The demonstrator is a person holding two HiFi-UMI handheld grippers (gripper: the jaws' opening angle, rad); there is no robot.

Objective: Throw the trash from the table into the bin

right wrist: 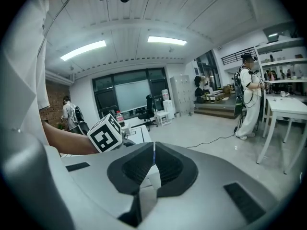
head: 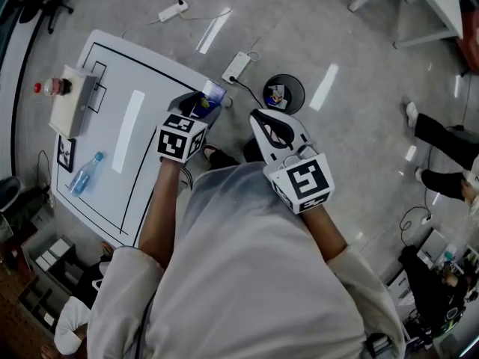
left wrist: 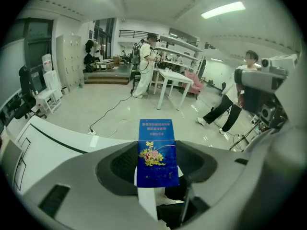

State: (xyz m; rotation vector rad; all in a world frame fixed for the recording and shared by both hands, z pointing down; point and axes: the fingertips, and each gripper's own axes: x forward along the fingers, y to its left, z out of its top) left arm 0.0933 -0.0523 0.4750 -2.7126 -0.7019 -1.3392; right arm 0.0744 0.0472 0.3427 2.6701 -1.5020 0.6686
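Observation:
My left gripper [head: 200,103] is shut on a flat blue packet [head: 207,98] with a yellow flower print, held over the white table's [head: 150,103] right edge. In the left gripper view the packet [left wrist: 156,140] stands upright between the dark pads of that gripper [left wrist: 157,164]. The round black bin [head: 298,88] stands on the floor to the right of the table, with a piece of trash [head: 277,94] inside. My right gripper [head: 260,118] is shut, holds nothing, and hangs just in front of the bin. In its own view the right gripper [right wrist: 153,155] has its jaws together.
On the table lie a blue water bottle [head: 84,172], a white box [head: 71,99] and a red-capped bottle [head: 52,87]. Power strips [head: 238,66] and cables lie on the floor near the bin. A person's legs [head: 441,137] are at the right.

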